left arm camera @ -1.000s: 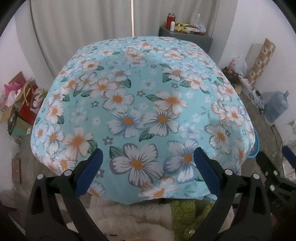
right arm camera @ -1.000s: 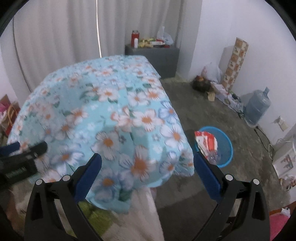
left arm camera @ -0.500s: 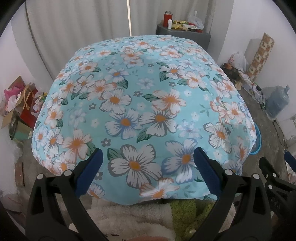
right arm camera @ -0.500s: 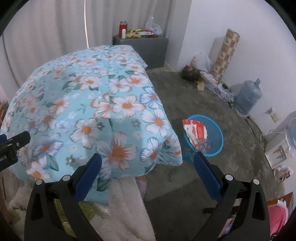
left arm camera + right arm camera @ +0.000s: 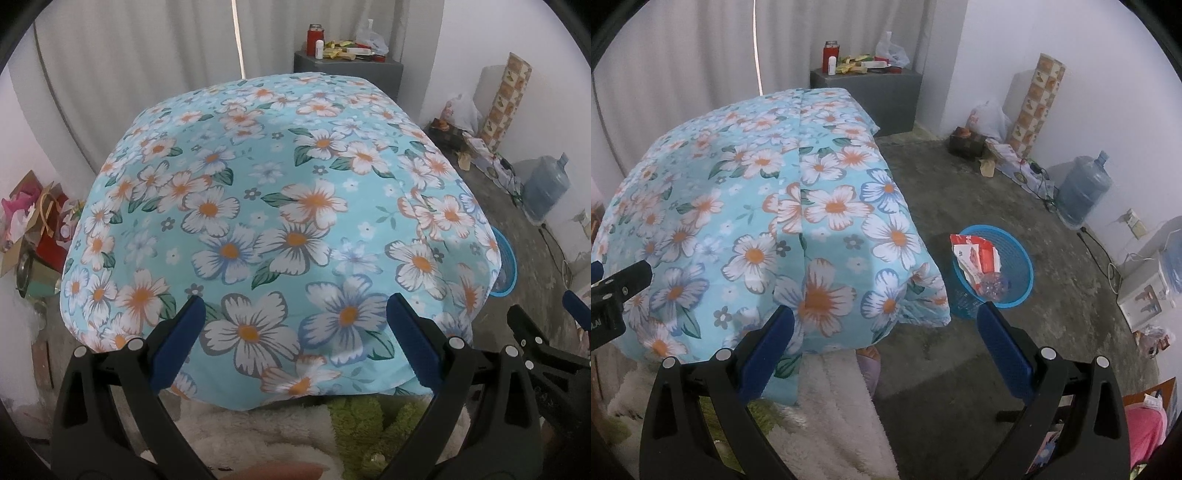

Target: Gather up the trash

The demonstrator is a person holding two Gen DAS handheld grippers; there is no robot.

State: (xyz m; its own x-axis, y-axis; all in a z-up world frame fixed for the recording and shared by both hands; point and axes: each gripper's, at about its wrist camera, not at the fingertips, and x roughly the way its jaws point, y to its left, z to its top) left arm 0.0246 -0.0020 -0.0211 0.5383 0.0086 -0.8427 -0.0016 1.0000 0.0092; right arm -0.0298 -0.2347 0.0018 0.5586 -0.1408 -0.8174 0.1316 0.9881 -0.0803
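Gaping empty, both tools (image 5: 293,339) (image 5: 884,343) hover near the possibly half-full bin (image 5: 995,271).

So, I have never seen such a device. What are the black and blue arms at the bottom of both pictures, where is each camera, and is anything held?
They are two hand-held grippers; a person carries one in each hand. Each has a camera looking forward between its blue-padded fingers. One view is from the left gripper, the other from the right gripper. Both are open and hold nothing. Ahead is a table under a flowered cloth, with nothing on it. Right of it, on the floor, a blue basket already holds a red and white wrapper.
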